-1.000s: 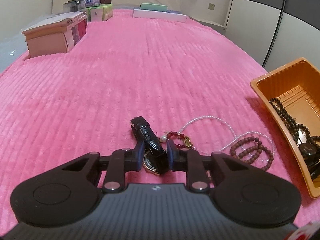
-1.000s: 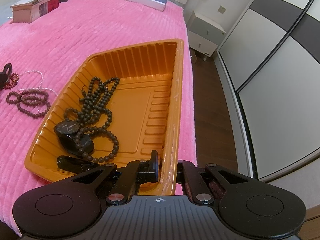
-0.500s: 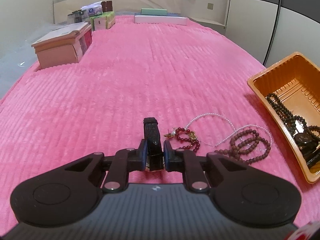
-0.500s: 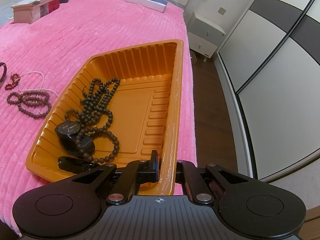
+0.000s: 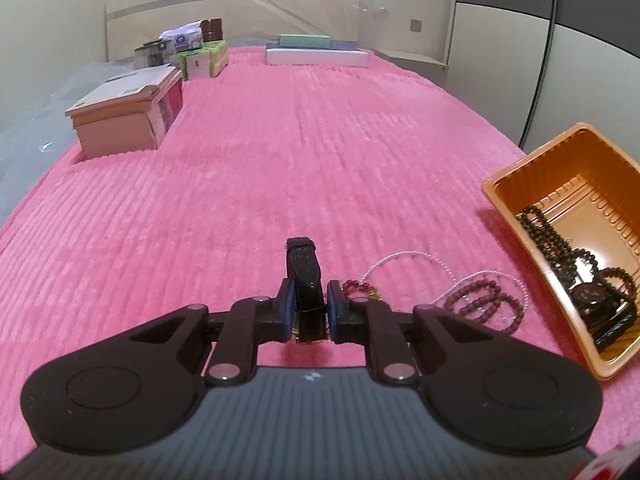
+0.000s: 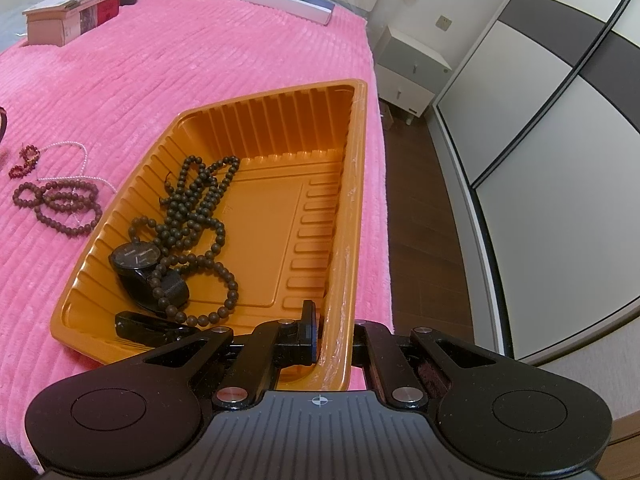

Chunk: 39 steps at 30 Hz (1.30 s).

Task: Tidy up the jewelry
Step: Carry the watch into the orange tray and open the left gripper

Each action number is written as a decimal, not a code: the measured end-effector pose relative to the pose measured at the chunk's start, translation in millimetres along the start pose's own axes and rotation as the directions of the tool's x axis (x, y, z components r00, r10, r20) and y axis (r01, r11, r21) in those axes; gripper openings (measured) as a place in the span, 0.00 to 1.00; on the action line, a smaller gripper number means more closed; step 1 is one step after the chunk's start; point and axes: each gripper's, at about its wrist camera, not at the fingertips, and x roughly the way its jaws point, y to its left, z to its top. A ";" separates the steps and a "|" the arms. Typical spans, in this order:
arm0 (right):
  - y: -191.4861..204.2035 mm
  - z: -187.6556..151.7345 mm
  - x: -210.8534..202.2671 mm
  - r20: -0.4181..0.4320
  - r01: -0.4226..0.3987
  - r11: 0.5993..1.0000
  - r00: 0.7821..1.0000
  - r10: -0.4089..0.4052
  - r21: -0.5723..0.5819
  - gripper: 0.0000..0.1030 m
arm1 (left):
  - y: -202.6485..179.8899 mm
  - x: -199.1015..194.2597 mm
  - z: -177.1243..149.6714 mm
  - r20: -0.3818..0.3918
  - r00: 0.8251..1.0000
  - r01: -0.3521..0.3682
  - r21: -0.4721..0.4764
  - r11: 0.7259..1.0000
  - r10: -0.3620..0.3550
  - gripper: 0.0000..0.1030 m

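Currently, at this moment:
Left tongs (image 5: 307,303): lower centre of the frame, clamped on a black watch (image 5: 305,270), strap sticking up between the blue pads; the jaws have just been closing.
Right tongs (image 6: 333,330): bottom centre, pinched shut on the near rim of the orange tray (image 6: 343,208).
Tray contents: dark bead necklace (image 6: 196,200), second black watch (image 6: 138,258).
Pink bed cover (image 5: 248,168): brown bead bracelet (image 5: 486,300), pearl strand (image 5: 404,258), red bead bracelet (image 5: 360,286), lying left of the tray.
Far upper left: boxes (image 5: 128,114).
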 end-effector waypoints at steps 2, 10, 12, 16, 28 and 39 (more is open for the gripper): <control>0.5 0.0 0.1 0.000 0.000 1.000 1.000 0.000 0.000 0.04 | -4.9 -1.3 1.7 0.003 1.000 0.013 0.007 1.000 -0.013 0.14; -0.4 0.1 -0.7 0.000 0.001 1.000 1.000 -0.001 -0.003 0.04 | -45.8 -12.2 10.2 0.016 0.988 0.155 0.050 0.987 -0.156 0.14; 0.0 -0.1 -0.4 0.000 0.000 1.000 1.000 0.000 -0.001 0.04 | -65.1 -13.7 12.3 0.015 0.978 0.206 0.079 0.975 -0.208 0.14; 0.3 -0.5 -1.1 0.005 -0.003 1.000 1.000 0.003 0.000 0.04 | -103.6 -14.3 15.6 0.005 0.950 0.310 0.123 0.943 -0.313 0.14; -1.5 -2.2 -2.8 0.014 -0.011 1.000 1.000 0.011 0.003 0.04 | -187.6 -10.4 10.4 -0.070 0.829 0.550 0.285 0.785 -0.556 0.14; -1.6 -2.6 -2.4 0.014 -0.012 1.000 1.000 0.012 0.004 0.05 | -200.2 4.5 -3.6 -0.119 0.823 0.558 0.347 0.753 -0.555 0.18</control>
